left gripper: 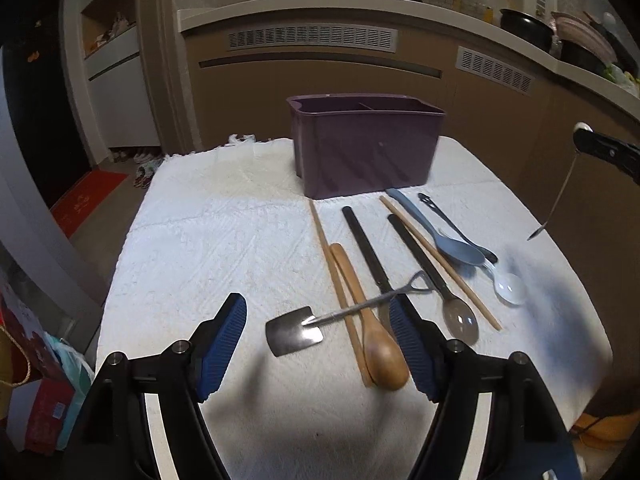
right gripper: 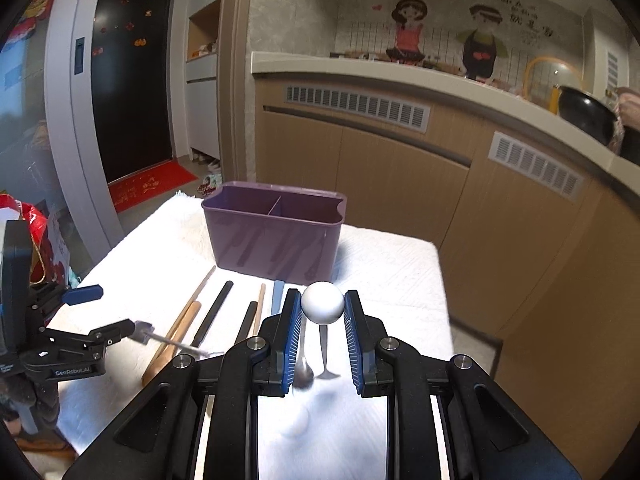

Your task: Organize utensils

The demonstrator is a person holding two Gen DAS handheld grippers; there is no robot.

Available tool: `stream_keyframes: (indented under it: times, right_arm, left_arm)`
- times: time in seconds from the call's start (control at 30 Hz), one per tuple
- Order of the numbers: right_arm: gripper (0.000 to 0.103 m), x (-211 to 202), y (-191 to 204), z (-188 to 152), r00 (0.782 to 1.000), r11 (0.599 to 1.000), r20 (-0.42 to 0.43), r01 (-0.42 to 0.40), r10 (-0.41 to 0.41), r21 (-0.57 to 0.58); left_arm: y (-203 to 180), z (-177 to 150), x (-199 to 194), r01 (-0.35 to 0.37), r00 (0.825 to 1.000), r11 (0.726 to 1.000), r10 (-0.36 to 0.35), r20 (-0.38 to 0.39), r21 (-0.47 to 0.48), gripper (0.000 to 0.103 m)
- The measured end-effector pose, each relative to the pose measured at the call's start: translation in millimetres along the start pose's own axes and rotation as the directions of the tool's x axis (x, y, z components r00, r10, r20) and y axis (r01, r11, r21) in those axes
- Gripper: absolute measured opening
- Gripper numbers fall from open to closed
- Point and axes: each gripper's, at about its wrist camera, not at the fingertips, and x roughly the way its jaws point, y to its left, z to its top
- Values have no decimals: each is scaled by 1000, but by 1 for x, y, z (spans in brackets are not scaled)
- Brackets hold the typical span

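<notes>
Blue pads of our left gripper [left gripper: 318,336] stand apart; the shovel spoon [left gripper: 296,330] touches only one pad, so we cannot tell a grip. Our right gripper [right gripper: 322,312] clamps a ball-topped spoon [right gripper: 322,303] above the table's [left gripper: 192,240] right edge. Remaining utensils lie mid-table before the purple caddy [left gripper: 366,148] at the far edge.

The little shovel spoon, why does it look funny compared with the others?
The shovel spoon lies crosswise over the wooden spoon and a black handle, while the other utensils lie roughly lined up toward the purple caddy. It sits between the left hand-held gripper's open fingers.
</notes>
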Motion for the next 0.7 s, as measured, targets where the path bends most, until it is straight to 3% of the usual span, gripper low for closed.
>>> stream_keyframes:
  times: [0.13, 0.37, 0.63, 0.7]
  right_arm:
    - [22, -21, -1, -6, 1000, 1000, 13, 12, -12, -4]
    - [22, -24, 2, -27, 1000, 1000, -12, -20, 20, 22]
    - [22, -12, 4, -36, 998, 997, -37, -50, 52, 52]
    - [22, -10, 4, -37, 998, 998, -42, -45, 47, 50]
  left_arm:
    - [-11, -16, -15, 114, 992, 985, -119, 34, 130, 71]
    - [-7, -27, -3, 62, 996, 926, -83, 38, 373, 71]
    - [18, -21, 46, 162, 986, 909, -139, -87, 384, 70]
    - [25, -20, 58, 178, 982, 914, -142, -124, 364, 64]
